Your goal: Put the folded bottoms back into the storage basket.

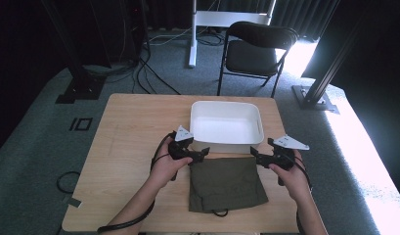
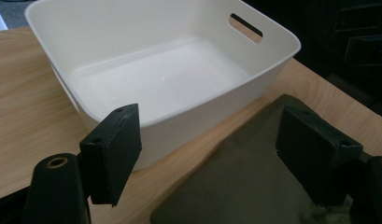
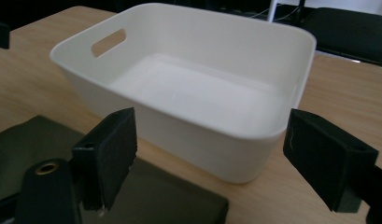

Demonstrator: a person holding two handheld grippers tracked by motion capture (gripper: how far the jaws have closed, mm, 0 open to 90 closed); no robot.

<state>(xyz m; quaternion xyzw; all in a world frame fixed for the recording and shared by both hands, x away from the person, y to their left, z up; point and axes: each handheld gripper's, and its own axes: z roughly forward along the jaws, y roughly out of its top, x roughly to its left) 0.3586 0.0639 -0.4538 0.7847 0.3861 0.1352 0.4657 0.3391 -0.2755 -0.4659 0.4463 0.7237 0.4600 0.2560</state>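
From above, the white tub (image 1: 226,125) sits mid-desk (image 1: 129,127), the folded green cloth (image 1: 225,182) just in front, plenty of bare wood to the left. Left gripper (image 2: 209,154) view: jaws wide, cloth corner cut off below. Right gripper (image 3: 212,161) view: wide too, showing the tub's handle slot (image 3: 108,42).

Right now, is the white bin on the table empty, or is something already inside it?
Empty. The white bin shows a bare floor in both gripper views, and the folded olive cloth lies outside it on the table.
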